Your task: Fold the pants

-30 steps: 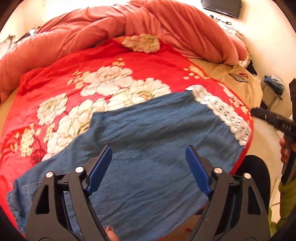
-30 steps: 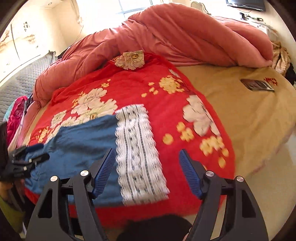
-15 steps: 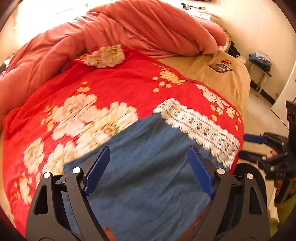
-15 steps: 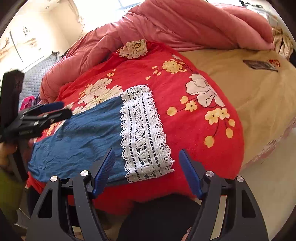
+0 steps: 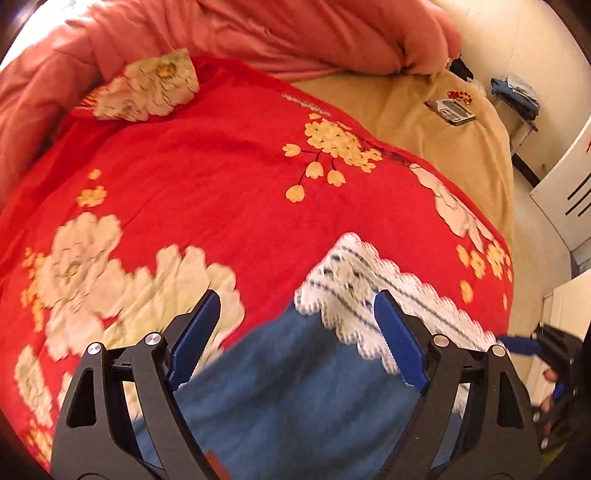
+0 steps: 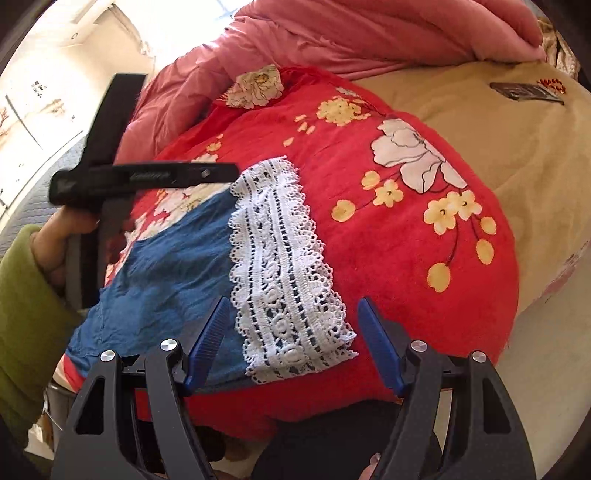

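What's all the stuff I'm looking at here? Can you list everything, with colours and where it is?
Pants: one, blue with a white lace hem, flat on the blanket's near side.
Blanket: one, red with pale flowers, spread over the bed.
Quilt: one, pink, bunched at the far side.
Bed sheet: one, tan, right of the blanket.
Flat dark item: one, on the sheet; too small to identify.
Left tongs: black with blue pads, open above the pants.
Right tongs: same, open above the lace hem.
Sleeve: green, far left.
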A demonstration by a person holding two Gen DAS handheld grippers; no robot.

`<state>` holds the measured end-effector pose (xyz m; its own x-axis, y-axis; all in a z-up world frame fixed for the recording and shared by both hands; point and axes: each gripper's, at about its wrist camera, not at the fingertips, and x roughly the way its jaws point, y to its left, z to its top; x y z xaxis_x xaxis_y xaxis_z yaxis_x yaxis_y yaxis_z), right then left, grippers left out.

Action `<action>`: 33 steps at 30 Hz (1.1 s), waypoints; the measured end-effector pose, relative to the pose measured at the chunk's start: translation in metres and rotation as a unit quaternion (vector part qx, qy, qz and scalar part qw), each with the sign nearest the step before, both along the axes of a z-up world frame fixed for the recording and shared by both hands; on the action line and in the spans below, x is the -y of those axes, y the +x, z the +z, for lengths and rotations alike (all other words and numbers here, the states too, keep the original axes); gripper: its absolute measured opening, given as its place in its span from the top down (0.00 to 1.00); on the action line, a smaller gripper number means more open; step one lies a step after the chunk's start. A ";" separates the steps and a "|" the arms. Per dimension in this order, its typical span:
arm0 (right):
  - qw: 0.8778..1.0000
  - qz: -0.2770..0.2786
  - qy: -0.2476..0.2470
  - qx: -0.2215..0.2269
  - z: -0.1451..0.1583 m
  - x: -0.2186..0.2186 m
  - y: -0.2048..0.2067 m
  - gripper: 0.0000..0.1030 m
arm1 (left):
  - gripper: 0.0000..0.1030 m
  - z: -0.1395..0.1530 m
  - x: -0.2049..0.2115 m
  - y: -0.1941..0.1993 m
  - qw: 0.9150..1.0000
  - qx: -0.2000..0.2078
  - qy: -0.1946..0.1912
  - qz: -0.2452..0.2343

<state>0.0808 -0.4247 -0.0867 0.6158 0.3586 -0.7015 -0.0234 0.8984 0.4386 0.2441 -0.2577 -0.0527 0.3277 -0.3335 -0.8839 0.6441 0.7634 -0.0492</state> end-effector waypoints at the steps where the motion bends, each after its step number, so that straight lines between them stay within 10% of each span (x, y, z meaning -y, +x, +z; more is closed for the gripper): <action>1: 1.000 0.002 0.005 -0.004 -0.003 0.000 0.002 0.35 | 0.30 -0.004 0.002 0.005 1.000 -0.006 0.000 0.000; 8: 0.999 0.018 0.027 -0.006 -0.009 -0.001 0.006 0.55 | 0.63 -0.022 0.013 0.016 0.996 -0.059 -0.046 -0.047; 21: 0.998 0.022 0.050 -0.016 -0.022 -0.002 0.020 0.52 | 0.59 -0.038 0.021 0.014 0.993 -0.073 -0.069 -0.066; 25: 0.998 0.042 0.035 -0.007 -0.016 -0.013 0.018 0.77 | 0.69 -0.034 0.019 0.010 0.994 -0.074 -0.064 -0.052; 33: 0.998 0.052 0.028 0.030 0.013 -0.024 0.008 0.79 | 0.90 -0.015 0.006 -0.002 0.994 -0.045 -0.087 -0.040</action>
<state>0.0884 -0.4010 -0.0735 0.6138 0.4599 -0.6417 -0.1426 0.8640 0.4829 0.2419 -0.2635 -0.0678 0.2152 -0.5055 -0.8356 0.6897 0.6844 -0.2364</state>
